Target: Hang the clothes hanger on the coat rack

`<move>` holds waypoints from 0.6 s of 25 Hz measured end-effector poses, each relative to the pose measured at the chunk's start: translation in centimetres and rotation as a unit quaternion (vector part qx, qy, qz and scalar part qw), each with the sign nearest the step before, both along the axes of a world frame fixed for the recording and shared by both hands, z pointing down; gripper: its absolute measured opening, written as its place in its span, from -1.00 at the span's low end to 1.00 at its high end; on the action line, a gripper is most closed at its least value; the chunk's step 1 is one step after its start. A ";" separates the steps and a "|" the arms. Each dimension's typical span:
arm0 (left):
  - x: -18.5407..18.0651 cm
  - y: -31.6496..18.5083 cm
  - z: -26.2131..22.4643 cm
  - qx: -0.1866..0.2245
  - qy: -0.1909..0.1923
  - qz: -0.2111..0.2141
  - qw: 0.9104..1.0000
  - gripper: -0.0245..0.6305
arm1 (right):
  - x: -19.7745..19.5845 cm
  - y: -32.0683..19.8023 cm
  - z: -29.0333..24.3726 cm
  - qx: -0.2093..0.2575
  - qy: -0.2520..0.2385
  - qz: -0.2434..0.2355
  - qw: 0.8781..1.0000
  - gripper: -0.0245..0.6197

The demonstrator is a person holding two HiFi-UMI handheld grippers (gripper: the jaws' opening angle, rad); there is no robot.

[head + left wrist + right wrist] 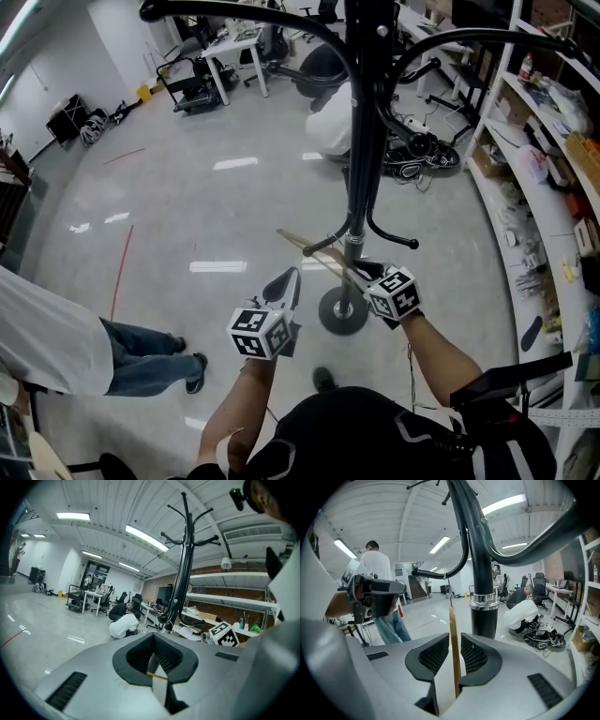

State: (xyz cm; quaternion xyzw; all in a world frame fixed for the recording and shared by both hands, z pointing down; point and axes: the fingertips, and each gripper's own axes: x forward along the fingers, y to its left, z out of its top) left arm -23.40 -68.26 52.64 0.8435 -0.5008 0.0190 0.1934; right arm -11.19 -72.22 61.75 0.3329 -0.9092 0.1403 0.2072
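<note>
The black coat rack [361,141] rises in front of me from a round base [342,311]; its pole [483,573] fills the right gripper view and it also stands at the right of the left gripper view [183,569]. A wooden hanger [319,253] slants beside the pole low down. My right gripper [364,272] is shut on it, the wood strip [453,648] upright between the pads with its thin wire hook reaching toward a curved arm. My left gripper [286,281] hangs just left of the hanger, jaws together; only a sliver of wood [157,675] shows behind them.
A person in a white shirt and jeans [66,347] stands at the left. Another person in white [330,122] crouches beyond the rack near cables. Cluttered shelves [548,150] run along the right. Desks and chairs [230,47] stand at the back.
</note>
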 end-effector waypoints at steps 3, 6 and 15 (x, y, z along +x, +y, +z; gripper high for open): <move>-0.1 0.2 -0.4 0.004 0.005 -0.002 1.000 -0.92 | 0.8 0.6 -1.3 0.009 -0.006 0.005 1.000 -0.73; -0.2 0.8 -1.0 0.013 0.004 0.000 1.000 -0.92 | 1.8 1.3 -3.0 0.020 -0.019 0.014 1.000 -0.73; 0.4 3.1 -5.7 0.060 -0.004 -0.004 0.998 -0.92 | 4.4 4.4 -13.6 0.072 -0.101 0.027 0.992 -0.74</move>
